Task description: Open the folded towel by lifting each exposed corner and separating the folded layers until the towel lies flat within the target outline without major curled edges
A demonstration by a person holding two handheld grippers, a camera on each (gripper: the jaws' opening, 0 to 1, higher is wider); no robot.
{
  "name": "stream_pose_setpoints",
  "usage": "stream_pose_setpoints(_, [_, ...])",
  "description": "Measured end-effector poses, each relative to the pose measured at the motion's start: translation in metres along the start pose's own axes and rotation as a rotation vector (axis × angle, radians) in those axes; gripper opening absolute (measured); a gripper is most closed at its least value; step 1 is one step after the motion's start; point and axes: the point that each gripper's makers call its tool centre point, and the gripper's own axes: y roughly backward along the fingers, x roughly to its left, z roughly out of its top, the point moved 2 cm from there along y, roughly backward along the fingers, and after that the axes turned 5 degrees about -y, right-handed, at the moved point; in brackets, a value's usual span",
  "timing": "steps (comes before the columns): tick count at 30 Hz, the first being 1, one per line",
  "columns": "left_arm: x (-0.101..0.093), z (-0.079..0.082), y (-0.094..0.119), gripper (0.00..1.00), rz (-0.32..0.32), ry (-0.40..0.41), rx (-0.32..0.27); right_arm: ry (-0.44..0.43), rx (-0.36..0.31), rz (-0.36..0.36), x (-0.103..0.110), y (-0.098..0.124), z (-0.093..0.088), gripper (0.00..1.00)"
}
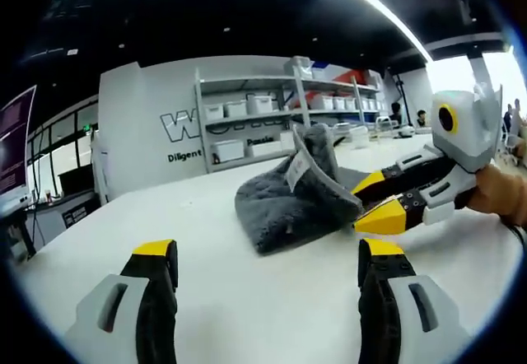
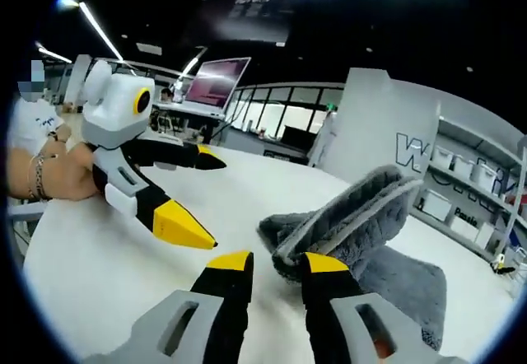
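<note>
The left tongs [image 1: 268,269] stand with their jaws wide apart, holding nothing, low over the white surface [image 1: 206,216] just short of the towel [image 1: 288,199]. From the other side they show as a white body with yellow-tipped black jaws spread open [image 2: 202,203], a hand [image 2: 49,170] gripping the back.

The right tongs [image 2: 276,265] have their jaws close together, with only a narrow gap, at the near edge of the towel [image 2: 354,224]; whether they actually pinch the cloth I cannot tell. Seen from the left gripper view, the right tongs [image 1: 362,207] reach in with their tips right against the towel's raised fold, a hand [image 1: 502,195] behind them.

The towel is dark grey and fluffy, with a paler band along its hem. It lies near the middle of the surface, still bunched: one thick folded part is lifted up and arches over the flatter layer beneath. A small white label [image 1: 298,169] hangs off the raised part.

Behind the towel stand grey shelves [image 1: 247,121] with white boxes.
</note>
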Motion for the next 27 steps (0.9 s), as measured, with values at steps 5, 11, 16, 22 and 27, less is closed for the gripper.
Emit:
stream_pose_setpoints(5, [0.002, 0.0, -0.001, 0.89, 0.0, 0.002, 0.004, -0.024, -0.031, -0.098, -0.024, 0.006, 0.006, 0.29])
stream_pose_setpoints(11, [0.003, -0.001, -0.002, 0.89, -0.002, 0.002, 0.005, -0.103, -0.047, -0.222, -0.052, 0.018, 0.005, 0.38])
stream_pose_setpoints(16, [0.005, -0.001, -0.004, 0.89, -0.003, 0.002, 0.007, -0.183, -0.034, -0.341, -0.068, 0.034, -0.004, 0.46])
stream_pose_setpoints(22, [0.003, -0.001, -0.004, 0.89, -0.004, 0.001, 0.007, -0.303, -0.044, -0.404, -0.079, 0.048, -0.012, 0.72])
stream_pose_setpoints(27, [0.002, -0.001, -0.002, 0.89, -0.005, -0.002, 0.005, -0.411, -0.038, -0.415, -0.075, 0.053, -0.022, 0.95])
